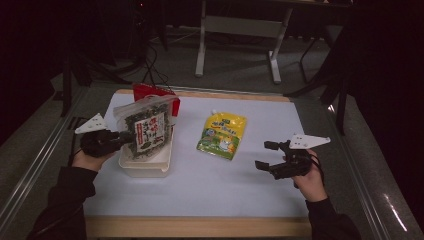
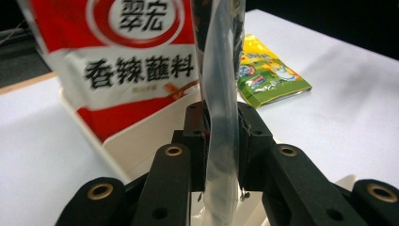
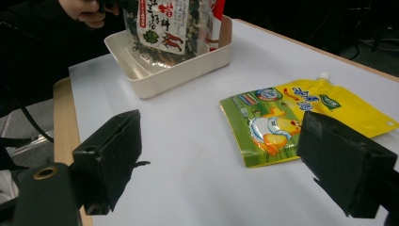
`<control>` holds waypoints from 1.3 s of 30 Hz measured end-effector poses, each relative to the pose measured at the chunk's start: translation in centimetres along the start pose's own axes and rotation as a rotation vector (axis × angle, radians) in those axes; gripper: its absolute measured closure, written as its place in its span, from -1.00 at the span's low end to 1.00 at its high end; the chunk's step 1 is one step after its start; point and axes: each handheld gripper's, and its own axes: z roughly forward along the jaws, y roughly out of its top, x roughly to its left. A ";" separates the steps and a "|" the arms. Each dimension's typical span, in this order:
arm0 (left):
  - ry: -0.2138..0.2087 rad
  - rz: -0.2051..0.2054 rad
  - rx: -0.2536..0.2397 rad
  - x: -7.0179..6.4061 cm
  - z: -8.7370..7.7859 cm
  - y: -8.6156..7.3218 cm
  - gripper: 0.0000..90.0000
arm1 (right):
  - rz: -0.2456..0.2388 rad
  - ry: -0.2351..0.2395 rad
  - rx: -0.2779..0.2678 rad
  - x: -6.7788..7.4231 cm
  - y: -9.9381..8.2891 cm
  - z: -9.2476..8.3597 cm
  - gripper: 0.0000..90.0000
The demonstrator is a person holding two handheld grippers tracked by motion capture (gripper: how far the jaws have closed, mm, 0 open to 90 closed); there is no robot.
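The left gripper (image 1: 125,137) is clamped on the edge of a clear bag of dried greens (image 1: 146,127), its 2 jaws pinching the plastic between them; in the left gripper view that edge (image 2: 221,108) runs straight up from the pinch as a pale, glossy strip. The bag stands nearly upright, just ahead of the gripper, with its bottom down inside a cream tray (image 1: 150,167) (a shallow, rectangular one). From the right gripper view the bag (image 3: 164,26) leans against the tray's far wall, and its white label carries red and green print.

Just behind the bag, in the same tray, stands a red and white packet (image 1: 152,92). In the left gripper view the packet (image 2: 117,61) rises to the left of the pinched edge, printed with bold black characters.

The right gripper (image 1: 265,156) hangs unclenched above the table (image 1: 210,185), well apart from the left one, with nothing between its jaws. The 2 jaws stand wide apart in the right gripper view.

A yellow and green pouch (image 1: 222,135) lies flat on the table between the 2 grippers, ahead and to the left of the right one and clear of the tray. In the right gripper view the pouch (image 3: 282,120) lies just beyond the jaws, closer to the right-hand jaw, with a small white spout at its far end.
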 end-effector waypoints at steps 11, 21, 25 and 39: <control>0.002 -0.105 -0.037 1.7 -0.4 -1.3 0.72 | -0.023 0.011 -0.002 0.2 0.2 0.1 -0.68; 0.112 -0.096 -0.010 1.0 -0.2 -1.1 0.42 | -0.004 0.019 0.011 0.2 0.1 0.2 -0.68; 0.123 -0.096 -0.013 0.5 -0.2 -1.1 0.17 | -0.004 0.017 0.013 0.3 0.2 0.1 -0.68; 0.218 -0.093 -0.021 -2.2 -1.9 -1.4 -0.96 | -0.007 -0.012 0.013 0.3 0.2 0.1 -0.67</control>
